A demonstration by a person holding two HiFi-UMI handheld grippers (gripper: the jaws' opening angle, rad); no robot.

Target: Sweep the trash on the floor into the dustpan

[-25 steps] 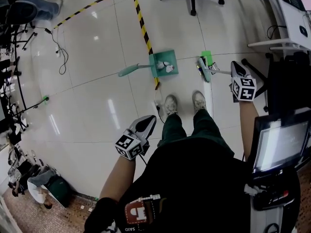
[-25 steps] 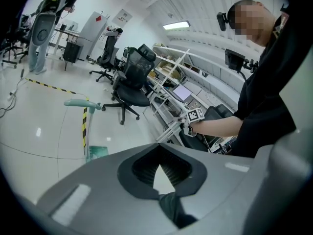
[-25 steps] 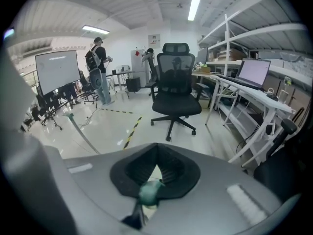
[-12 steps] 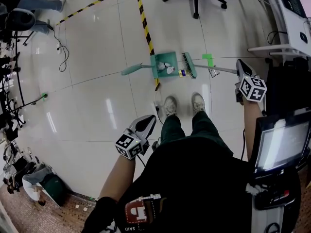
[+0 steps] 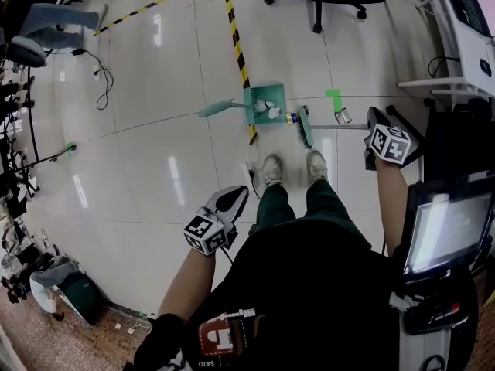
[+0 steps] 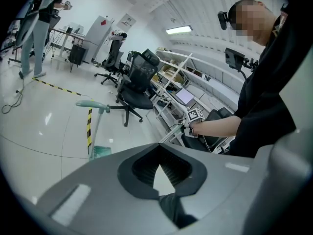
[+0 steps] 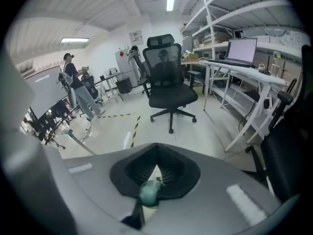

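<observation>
Our right tool [image 5: 376, 120] is clamped on the broom [image 5: 304, 126] handle; the left tool [image 5: 234, 198] hangs closed, empty. The dustpan [image 5: 264, 105] sits at 12 o'clock from our shoes [image 5: 271, 166], a scrap [image 5: 291, 117] just at its 3 o'clock — we keep bristles low, pushing toward 9 o'clock.

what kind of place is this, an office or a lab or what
Most likely a research lab set up like an office. It has a glossy tiled floor marked with yellow-black hazard tape, a black office chair, and a laptop on white metal shelving.
</observation>
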